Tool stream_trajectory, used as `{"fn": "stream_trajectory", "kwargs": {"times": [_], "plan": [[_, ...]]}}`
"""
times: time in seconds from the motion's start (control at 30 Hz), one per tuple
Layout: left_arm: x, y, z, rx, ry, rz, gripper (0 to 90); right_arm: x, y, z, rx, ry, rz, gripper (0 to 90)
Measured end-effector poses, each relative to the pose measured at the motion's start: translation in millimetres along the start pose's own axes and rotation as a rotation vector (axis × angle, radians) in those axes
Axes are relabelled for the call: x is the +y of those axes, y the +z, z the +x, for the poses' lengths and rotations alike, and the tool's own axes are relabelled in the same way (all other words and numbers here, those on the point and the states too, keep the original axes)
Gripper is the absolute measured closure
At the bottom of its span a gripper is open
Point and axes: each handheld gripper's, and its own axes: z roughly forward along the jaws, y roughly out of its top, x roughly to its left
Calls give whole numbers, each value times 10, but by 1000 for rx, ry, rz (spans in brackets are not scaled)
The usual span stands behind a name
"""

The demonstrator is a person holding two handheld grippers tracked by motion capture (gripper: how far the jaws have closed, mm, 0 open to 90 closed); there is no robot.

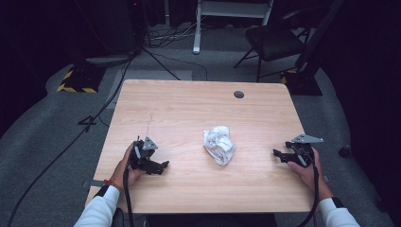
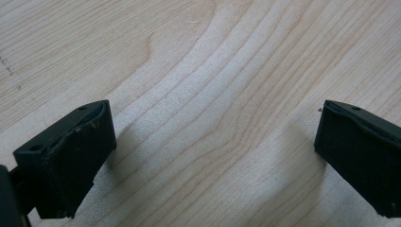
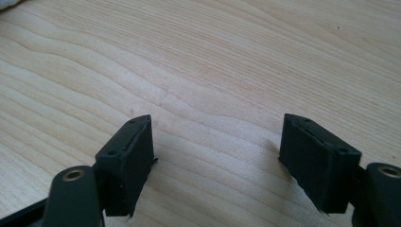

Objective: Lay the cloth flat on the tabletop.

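Cloth [image 1: 219, 144] sits crumpled mid-table [image 1: 189, 109], well apart from both my claws. Left claw [image 1: 158, 166] and right claw [image 1: 280, 154] rest on the wood, jaws wide apart, gripping nothing.

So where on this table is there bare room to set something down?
The far half, from the cloth back to the hole, is bare. So are the strips between cloth and each hand-held gripper, left and right. Nowhere is crowded.

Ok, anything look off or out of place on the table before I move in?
Nothing stands out. The white cloth lies crumpled in a heap mid-table, between the left tongs and right tongs. Both are open, holding nothing, apart from it. The wooden table shows no spill or damage.
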Motion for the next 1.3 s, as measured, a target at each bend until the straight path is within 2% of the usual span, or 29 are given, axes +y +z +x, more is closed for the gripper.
{"fn": "stream_trajectory", "kwargs": {"times": [0.17,0.27,0.4,0.47,0.53,0.63,0.73,0.9,0.97,1.0,1.07,1.2,1.23,1.3], "plan": [[-35,-26,-9,-3,1,-4,0,2,2,3,-2,-1,0,266],[-54,-44,-6,-9,17,-4,1,20,9,1,-10,6,17,229],[-59,-50,-9,-19,24,-1,2,23,8,6,-18,14,22,229],[-62,-53,-8,-21,26,-1,2,60,-1,31,-25,7,50,257],[-72,-62,-7,-25,30,-1,2,96,0,71,1,-5,72,268],[-89,-77,-3,-25,29,-1,2,141,-5,139,24,-20,42,270],[-90,-77,-3,-26,29,-2,2,241,-6,293,70,-52,20,283],[-90,-76,-3,-26,30,-3,2,388,5,648,139,-164,1,336],[-90,-76,-4,-25,29,-3,2,445,11,779,174,-189,-13,343],[-89,-76,-6,-25,28,-2,2,529,31,921,211,-212,-29,348],[-89,-75,-10,-23,27,-1,2,560,43,973,224,-218,-33,348],[-86,-68,-22,-25,24,-5,2,705,135,1288,286,-272,-43,369],[-81,-67,-29,-23,27,-3,2,757,185,1458,287,-304,-33,384],[-77,-62,-44,-24,26,-5,2,773,202,1506,281,-313,-30,384]]}}
